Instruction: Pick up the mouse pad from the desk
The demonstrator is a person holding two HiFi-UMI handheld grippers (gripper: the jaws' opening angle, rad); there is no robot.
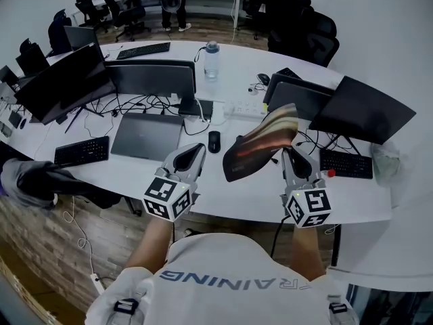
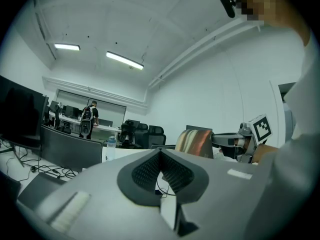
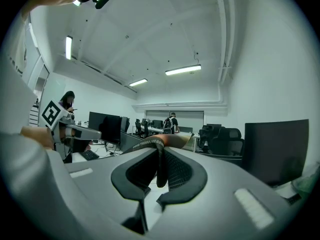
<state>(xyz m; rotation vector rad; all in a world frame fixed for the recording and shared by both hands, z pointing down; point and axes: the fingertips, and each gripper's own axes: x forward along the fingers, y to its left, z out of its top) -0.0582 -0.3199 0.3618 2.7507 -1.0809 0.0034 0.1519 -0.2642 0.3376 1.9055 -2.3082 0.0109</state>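
Note:
The mouse pad (image 1: 260,144), a floppy sheet with orange, cream and dark stripes, hangs curled above the white desk (image 1: 237,198). My right gripper (image 1: 287,152) is shut on its right edge. In the right gripper view the pad's thin dark edge (image 3: 160,166) runs upright between the two pads. My left gripper (image 1: 196,152) hovers to the pad's left, apart from it, shut with nothing in it. The left gripper view shows the pad (image 2: 195,143) held out by the right gripper (image 2: 216,140).
A black mouse (image 1: 214,141) lies on the desk below the pad's left end. Behind it are a closed laptop (image 1: 145,135), monitors (image 1: 154,78), tangled cables and a water bottle (image 1: 212,59). Keyboards (image 1: 81,151) sit at both sides. A person stands at the far desks.

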